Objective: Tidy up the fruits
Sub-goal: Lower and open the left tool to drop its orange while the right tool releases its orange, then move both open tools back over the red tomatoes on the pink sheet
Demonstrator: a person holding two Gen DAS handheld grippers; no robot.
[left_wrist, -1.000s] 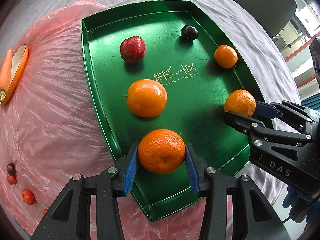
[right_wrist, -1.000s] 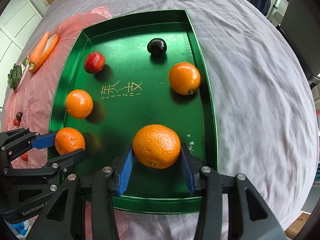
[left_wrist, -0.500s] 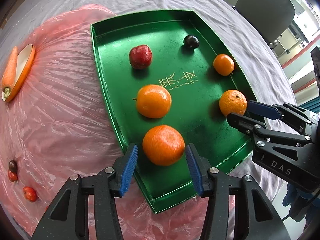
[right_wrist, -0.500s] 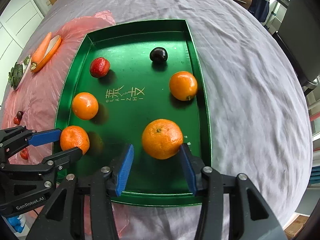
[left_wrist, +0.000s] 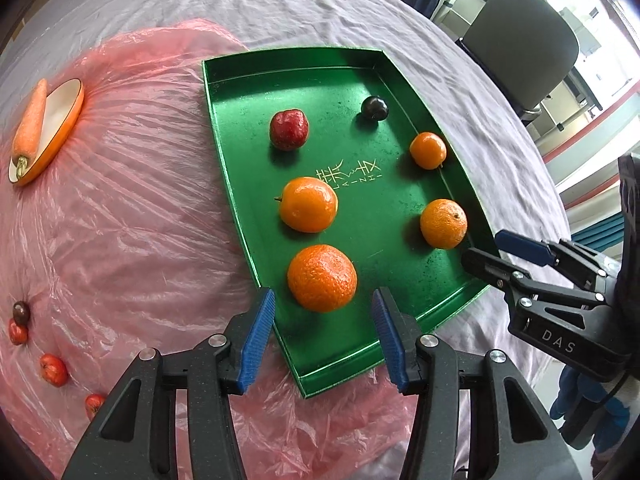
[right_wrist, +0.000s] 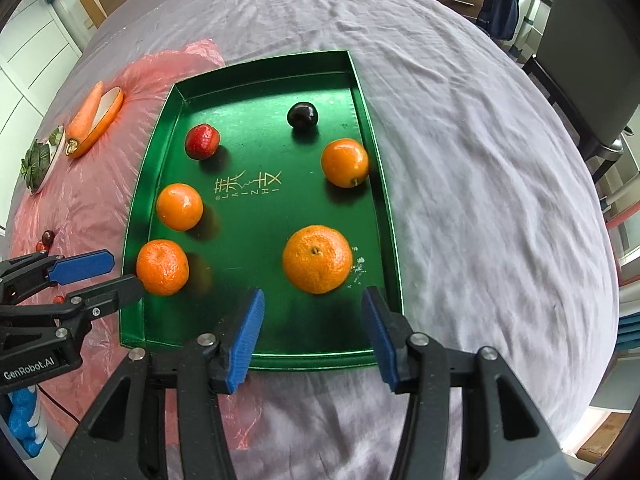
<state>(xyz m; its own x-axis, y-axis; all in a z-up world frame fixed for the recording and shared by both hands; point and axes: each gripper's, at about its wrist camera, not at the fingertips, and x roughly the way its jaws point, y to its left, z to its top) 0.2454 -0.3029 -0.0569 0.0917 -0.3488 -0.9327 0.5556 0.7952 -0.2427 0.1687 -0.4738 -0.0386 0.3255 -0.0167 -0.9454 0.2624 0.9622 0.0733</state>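
**Six fruits on tray, small ones left outside**

On green tray (right_wrist: pixel 382 200): six fruits, none touching. Nearest the left hand-held gripper (left_wrist: pixel 323 338), a bumpy orange (left_wrist: pixel 322 278), just ahead of the blue pads, not between them. Nearest the right hand-held gripper (right_wrist: pixel 311 334), a second bumpy orange (right_wrist: pixel 317 259), likewise free and just ahead of the tips. Both grippers wide, holding nothing, poised over the tray's near edge. Farther in: a smooth orange (right_wrist: pixel 179 207) by the left wall, another smooth orange (right_wrist: pixel 344 163) by the right wall, a red fruit (right_wrist: pixel 202 141) and a dark plum (right_wrist: pixel 302 115) toward the far end.

Judged from the layout: tray loading well along, with all large citrus seated and spread apart. Still outside, on the pink plastic sheet (left_wrist: pixel 120 208) to the left: several small red fruits (left_wrist: pixel 53 369) and one dark one (left_wrist: pixel 20 312), scattered well apart from the tray. Probably the remaining work, if counted as fruit for the task. Hard to tell their exact kind at this size.

Also on the sheet, far left: a carrot (left_wrist: pixel 30 120) lying along an orange dish (left_wrist: pixel 60 128), with a leafy green (right_wrist: pixel 38 158) on a plate beyond, seen from the right wrist only. Vegetables, so likely not part of the job.

Likely next call: swing the left gripper out over the sheet for the small fruits; narrow grip and light touch needed, since small, round and on slippery, crinkled plastic. Risk of rolling away or of pinching plastic along with the fruit.
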